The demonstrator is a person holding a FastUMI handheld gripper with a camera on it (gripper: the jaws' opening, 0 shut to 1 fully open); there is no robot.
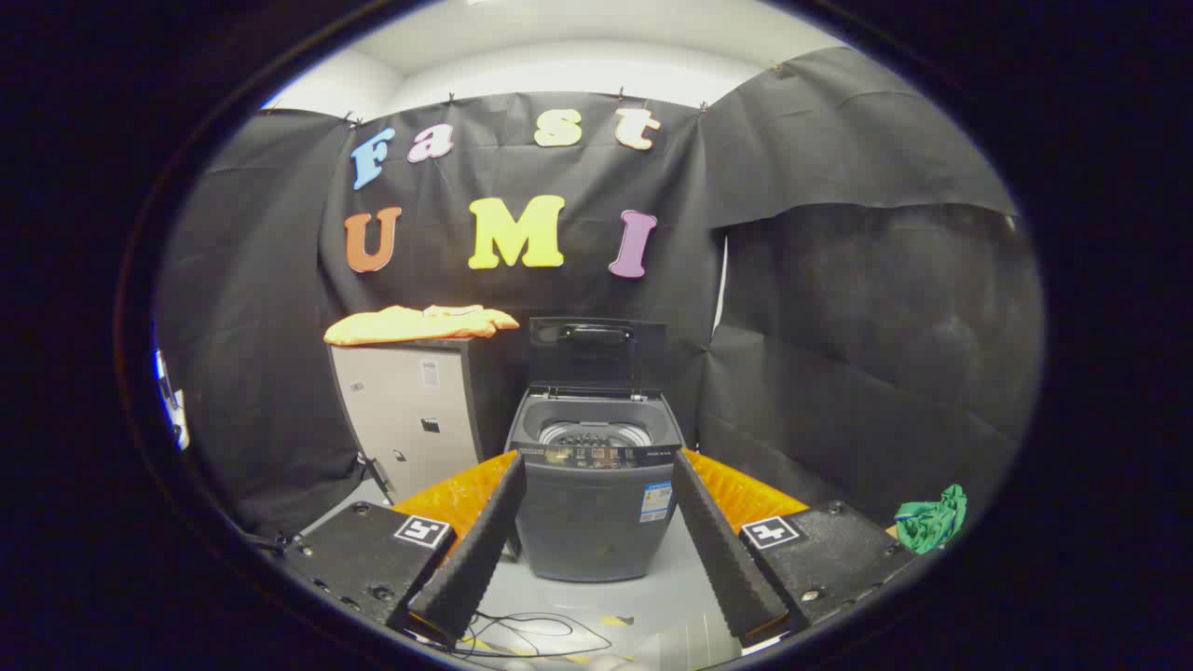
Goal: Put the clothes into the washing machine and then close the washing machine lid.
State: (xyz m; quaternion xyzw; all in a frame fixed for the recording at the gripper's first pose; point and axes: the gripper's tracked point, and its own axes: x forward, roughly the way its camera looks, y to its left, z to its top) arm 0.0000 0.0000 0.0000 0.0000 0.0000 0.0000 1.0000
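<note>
**Gripper** (596, 485): two ribbed fingers spread wide, nothing between them but air; held well back from the work, aimed at the machine.

**Dark grey top-loading washing machine** (595, 508): stands on the pale floor, straight ahead beyond the fingertips, against the far wall. Its dark hinged lid (596, 352) is raised upright at the back; the perforated steel drum (594, 432) is open to view and looks empty.

**Orange folded cloth garment** (419, 323): lies flat on top of the grey metal cabinet (410, 419), just left of the machine and higher than its rim.

**Green crumpled cloth** (932, 520): near right, beside the gripper body, well apart from the machine.

**Loose black cable** (531, 634): on the floor, near, below the fingers.

**Step in hand (judgement)**: the approach to a garment; nothing loaded yet. Keep the fingers spread, come at the orange garment from its near edge, pinch a thick fold rather than a single layer, lift clear of the cabinet top, then carry right over the drum before letting go. Keep away from the raised lid until loading is done.
</note>
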